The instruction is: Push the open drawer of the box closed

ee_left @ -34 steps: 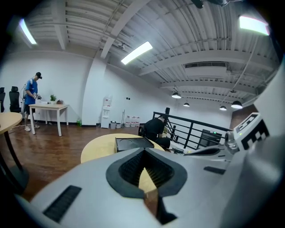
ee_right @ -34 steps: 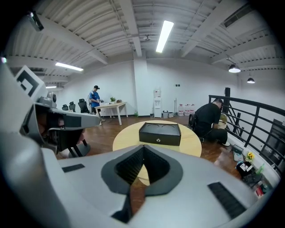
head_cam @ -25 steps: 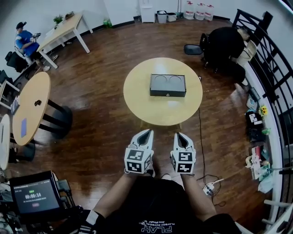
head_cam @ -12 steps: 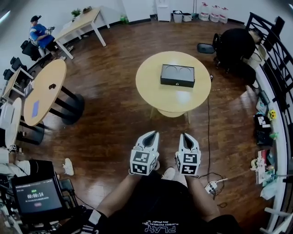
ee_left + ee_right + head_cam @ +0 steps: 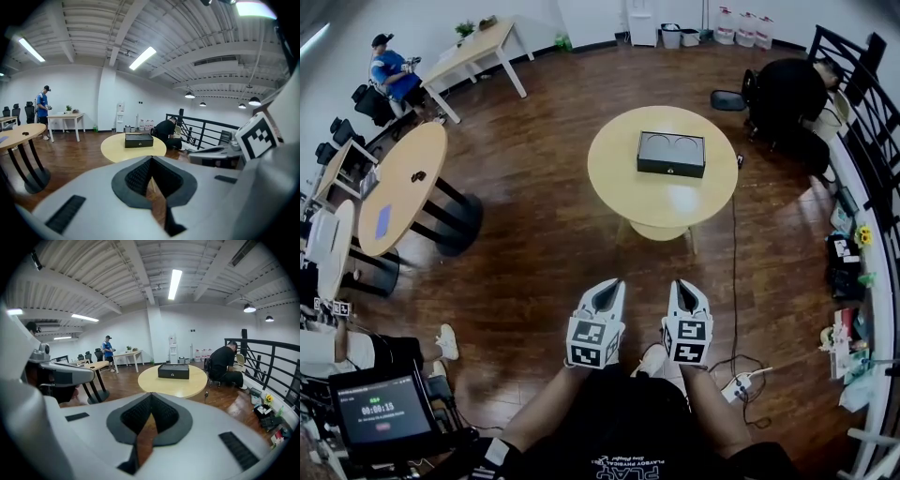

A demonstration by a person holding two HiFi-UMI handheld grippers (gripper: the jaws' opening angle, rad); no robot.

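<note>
The black box [image 5: 671,154] stands on a round yellow table [image 5: 662,202] across the room, its front face with a small knob towards me. Its top shows two round hollows. How far the drawer stands out is too small to tell. In the gripper views the box [image 5: 138,140] [image 5: 173,371] is equally distant. My left gripper [image 5: 608,285] [image 5: 151,158] and right gripper [image 5: 682,284] [image 5: 151,395] are side by side close to my body, both shut and empty, pointing at the table over the wooden floor, well short of it.
Oval tables on black bases [image 5: 401,187] stand at the left. A person in blue [image 5: 391,66] is by a far desk. Someone in black [image 5: 787,94] sits beside the railing [image 5: 862,112] at the right. A cable and power strip [image 5: 738,382] lie by my feet. A screen [image 5: 377,410] is at lower left.
In the head view the table and box have drifted up and to the right and look smaller. Both grippers have stayed side by side and shut, a little lower in the picture.
</note>
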